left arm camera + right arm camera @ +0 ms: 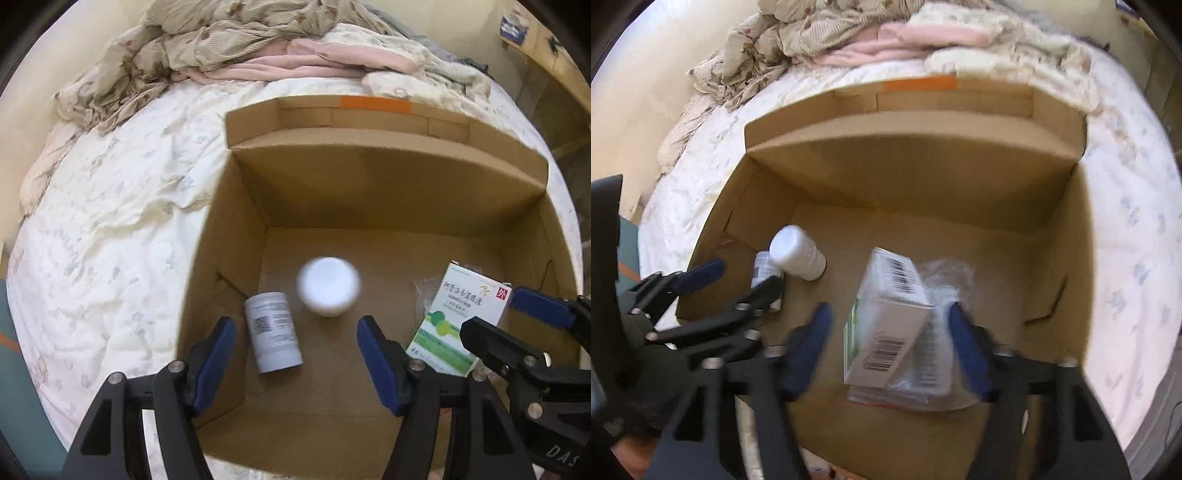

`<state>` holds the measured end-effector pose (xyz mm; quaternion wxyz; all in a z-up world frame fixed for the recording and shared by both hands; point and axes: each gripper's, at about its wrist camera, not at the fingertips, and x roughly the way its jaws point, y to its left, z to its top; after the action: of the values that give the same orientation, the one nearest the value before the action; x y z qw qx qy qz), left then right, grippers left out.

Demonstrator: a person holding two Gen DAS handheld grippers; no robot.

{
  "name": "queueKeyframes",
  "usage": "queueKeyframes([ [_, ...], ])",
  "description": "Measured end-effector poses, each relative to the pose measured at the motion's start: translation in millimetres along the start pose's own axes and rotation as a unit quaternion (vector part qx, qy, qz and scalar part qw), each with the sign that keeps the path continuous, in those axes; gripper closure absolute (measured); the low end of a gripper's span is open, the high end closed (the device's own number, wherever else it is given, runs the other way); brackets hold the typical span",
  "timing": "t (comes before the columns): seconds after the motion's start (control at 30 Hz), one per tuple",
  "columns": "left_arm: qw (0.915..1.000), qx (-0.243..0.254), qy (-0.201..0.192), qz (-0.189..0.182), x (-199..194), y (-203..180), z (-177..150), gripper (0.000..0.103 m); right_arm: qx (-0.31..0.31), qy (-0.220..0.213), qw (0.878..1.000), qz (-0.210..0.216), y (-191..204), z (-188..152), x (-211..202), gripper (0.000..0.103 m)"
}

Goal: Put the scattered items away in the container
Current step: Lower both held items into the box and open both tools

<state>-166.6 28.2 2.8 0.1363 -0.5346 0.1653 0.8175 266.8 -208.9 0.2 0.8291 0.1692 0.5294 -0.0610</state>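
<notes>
An open cardboard box stands on the bed. Above it my left gripper is open with nothing pressed between its blue pads. Below it a blurred plain white bottle shows its round end, and a labelled white bottle lies on the box floor. My right gripper is open too. Between its pads, touching neither firmly, is a tilted green and white medicine carton over a clear plastic bag. In the right wrist view the plain white bottle lies by the left gripper.
The box has an orange tape strip on its far flap. A white quilt covers the bed around it. Crumpled bedding and pink cloth are heaped behind the box. Wooden furniture stands at the far right.
</notes>
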Motion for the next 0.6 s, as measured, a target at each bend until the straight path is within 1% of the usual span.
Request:
queueKeyframes([
  [0.07,1.0000,0.001,-0.006,0.000,-11,7,0,0.033,-0.004,-0.013,1.000,-0.006,3,3,-7,0.028],
  [0.1,0.9999,0.006,-0.013,0.001,-17,10,-1,0.033,-0.001,-0.026,1.000,0.003,3,4,-14,0.028],
  [0.13,0.9996,0.012,-0.024,-0.003,-26,12,-4,0.033,0.001,-0.035,0.999,0.009,2,4,-20,0.028],
  [0.17,0.9993,0.018,-0.033,0.001,-36,13,-8,0.032,0.001,-0.046,0.999,0.011,2,5,-28,0.027],
  [0.2,0.9985,0.028,-0.046,0.009,-48,15,-12,0.031,-0.002,-0.054,0.999,0.010,2,5,-33,0.025],
  [0.27,0.9969,0.039,-0.067,0.012,-65,19,-20,0.028,-0.007,-0.072,0.997,0.003,3,4,-50,0.024],
  [0.3,0.9961,0.044,-0.077,0.008,-75,22,-25,0.025,-0.006,-0.080,0.997,0.004,1,2,-59,0.024],
  [0.37,0.9947,0.049,-0.090,-0.003,-92,27,-34,0.025,0.002,-0.093,0.996,0.014,0,0,-72,0.024],
  [0.4,0.9943,0.051,-0.093,-0.006,-96,29,-32,0.025,0.006,-0.098,0.995,0.016,-1,-2,-79,0.024],
  [0.47,0.9937,0.049,-0.099,-0.016,-106,35,-46,0.025,0.017,-0.111,0.993,0.022,-3,-6,-94,0.024],
  [0.53,0.9936,0.045,-0.100,-0.028,-113,40,-57,0.025,0.024,-0.113,0.993,0.021,-5,-15,-108,0.024],
  [0.6,0.9936,0.036,-0.093,-0.053,-116,45,-71,0.025,0.027,-0.120,0.992,0.022,-7,-25,-123,0.024],
])
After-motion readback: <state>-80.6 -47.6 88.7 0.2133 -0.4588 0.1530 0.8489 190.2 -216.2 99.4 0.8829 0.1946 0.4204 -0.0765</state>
